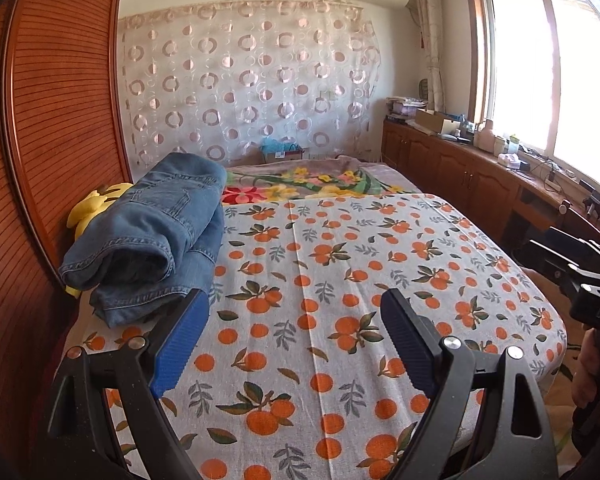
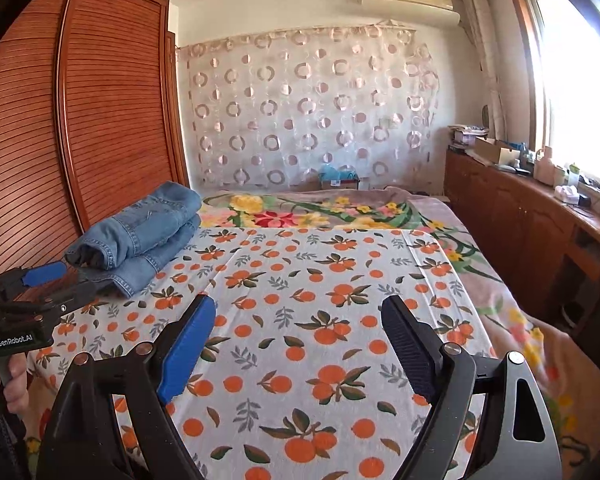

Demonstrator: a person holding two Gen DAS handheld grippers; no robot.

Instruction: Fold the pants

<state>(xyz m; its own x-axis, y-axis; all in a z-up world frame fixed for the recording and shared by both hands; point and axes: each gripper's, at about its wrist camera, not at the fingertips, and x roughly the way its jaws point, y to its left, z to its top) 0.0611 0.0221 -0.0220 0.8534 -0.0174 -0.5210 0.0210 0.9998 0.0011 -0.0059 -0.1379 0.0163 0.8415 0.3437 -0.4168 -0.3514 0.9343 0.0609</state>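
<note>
Hovering over bed [image 1: 340,240], left tool [image 1: 294,308] & right tool [image 2: 298,312] gape wide, empty; folded jeans [image 1: 156,232] untouched.

Daylight enters through the window [image 1: 548,68] on the right in both views; its panes are blown out to white, with glare spilling onto the frame. The room is brightly and evenly lit. The bedsheet [image 1: 340,280] reads crisp, its colours true. Shadows are soft and faint. The wardrobe [image 1: 60,120] side is darker but legible. Strong fisheye bending curves the wardrobe and window frame. Corners vignette to black. Focus is sharp throughout; no motion blur noted.
</note>
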